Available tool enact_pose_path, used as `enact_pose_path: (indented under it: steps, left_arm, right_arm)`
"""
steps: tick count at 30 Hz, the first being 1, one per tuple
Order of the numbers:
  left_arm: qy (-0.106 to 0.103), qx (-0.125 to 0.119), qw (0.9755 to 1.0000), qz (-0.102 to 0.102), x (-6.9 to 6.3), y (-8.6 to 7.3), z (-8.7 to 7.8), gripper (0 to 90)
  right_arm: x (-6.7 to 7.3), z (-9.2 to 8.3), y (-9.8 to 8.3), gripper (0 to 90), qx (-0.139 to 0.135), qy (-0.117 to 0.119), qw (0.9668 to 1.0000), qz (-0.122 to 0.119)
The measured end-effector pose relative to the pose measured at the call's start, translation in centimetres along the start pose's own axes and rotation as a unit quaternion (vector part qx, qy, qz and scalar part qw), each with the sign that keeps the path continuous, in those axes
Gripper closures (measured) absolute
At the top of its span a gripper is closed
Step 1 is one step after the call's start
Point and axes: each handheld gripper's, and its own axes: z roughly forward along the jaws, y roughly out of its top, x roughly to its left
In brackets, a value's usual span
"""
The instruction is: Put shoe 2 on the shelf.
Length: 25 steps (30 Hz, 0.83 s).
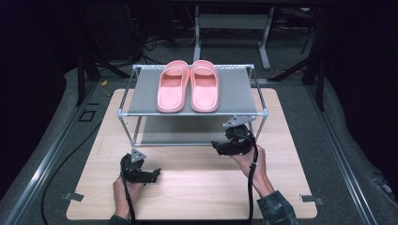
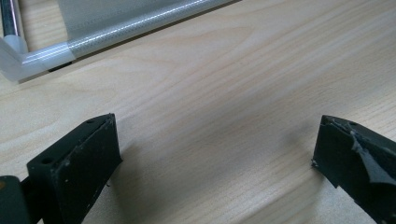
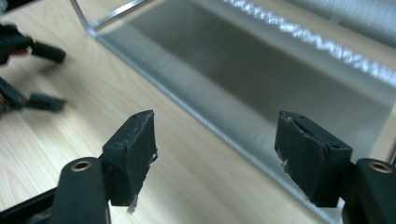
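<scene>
Hand-held gripper gapes empty — rack's lower shelf edge just ahead.

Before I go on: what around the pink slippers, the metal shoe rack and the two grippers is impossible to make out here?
- High view: most of the lower grey shelf of the two-tier metal shoe rack lies under the top shelf, in shadow.
- High view: the soles of the pink rubber slippers face down.
- Right gripper view: the left gripper is blurred and cut by the left edge.
- High view: the right gripper jaws are too small to judge.
</scene>
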Motion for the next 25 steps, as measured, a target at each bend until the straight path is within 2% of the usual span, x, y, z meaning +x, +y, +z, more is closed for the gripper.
enact_pose_path:
  steps: [1,4,5,6,7,8,9,10,11,12,13,14,15,16,17,18,20,21,25]
  left_arm:
    - [0.001,0.001,1.0000,0.003,0.0,0.0,0.0,0.4]
    - [0.000,0.001,1.0000,0.003,0.0,0.0,0.0,0.4]
    - [0.000,0.000,1.0000,0.002,0.0,0.0,0.0,0.5]
    - [0.000,0.002,1.0000,0.002,0.0,0.0,0.0,0.4]
    - [0.000,0.001,1.0000,0.000,0.0,0.0,0.0,0.4]
    - [0.000,0.002,1.0000,0.003,0.0,0.0,0.0,0.4]
    - [0.000,0.002,1.0000,0.003,0.0,0.0,0.0,0.5]
    - [0.000,0.001,1.0000,0.002,0.0,0.0,0.0,0.5]
    - [0.000,0.001,1.0000,0.003,0.0,0.0,0.0,0.5]
    - [0.000,0.001,1.0000,0.003,0.0,0.0,0.0,0.5]
    - [0.000,0.000,1.0000,0.000,0.0,0.0,0.0,0.5]
    - [0.000,0.000,1.0000,0.000,0.0,0.0,0.0,0.5]
    - [0.000,0.001,1.0000,0.003,0.0,0.0,0.0,0.5]
    - [0.000,0.001,1.0000,0.000,0.0,0.0,0.0,0.4]
    - [0.000,0.001,1.0000,0.000,0.0,0.0,0.0,0.5]
    - [0.000,0.001,1.0000,0.000,0.0,0.0,0.0,0.5]
    - [0.000,0.001,1.0000,0.003,0.0,0.0,0.0,0.5]
    - [0.000,0.001,1.0000,0.003,0.0,0.0,0.0,0.5]
    - [0.000,0.001,1.0000,0.002,0.0,0.0,0.0,0.5]
  right_arm:
    - [-0.1,0.2,-0.6,27.1,-0.001,0.001,1.0000,0.003]
    - [-0.6,0.9,-2.7,24.7,0.027,-0.005,0.9995,0.014]
    - [-0.9,1.4,-3.8,24.5,0.015,0.008,0.9996,0.023]
    - [-1.0,1.4,-4.4,24.0,0.034,-0.025,0.9988,0.022]
    - [-1.5,1.9,-5.1,23.3,0.011,0.027,0.9990,0.033]
    - [-1.4,1.9,-5.8,22.6,0.048,-0.030,0.9979,0.029]
    - [-1.4,1.9,-5.8,22.6,0.048,-0.030,0.9979,0.029]
    - [-1.9,2.6,-6.8,22.0,0.011,0.030,0.9986,0.043]
    - [-1.9,2.7,-7.9,20.6,0.038,-0.017,0.9983,0.042]
    - [-1.9,2.7,-7.9,20.6,0.038,-0.017,0.9983,0.042]
    - [-2.4,3.2,-9.3,19.9,0.021,0.031,0.9981,0.049]
    - [-2.2,3.0,-9.7,19.4,0.050,-0.032,0.9972,0.045]
    - [-2.4,2.9,-10.3,18.0,0.043,-0.029,0.9975,0.048]
    - [-2.5,2.8,-10.6,16.3,0.047,-0.040,0.9968,0.051]
    - [-2.5,2.8,-10.6,16.3,0.047,-0.040,0.9968,0.051]
    - [-2.9,2.5,-11.6,14.8,0.039,-0.036,0.9964,0.067]
    - [-3.2,2.3,-12.3,13.6,0.035,-0.030,0.9962,0.075]
    - [-3.2,2.1,-12.6,13.4,0.038,-0.040,0.9954,0.079]
    - [-3.6,1.7,-13.4,11.4,0.029,-0.038,0.9946,0.092]
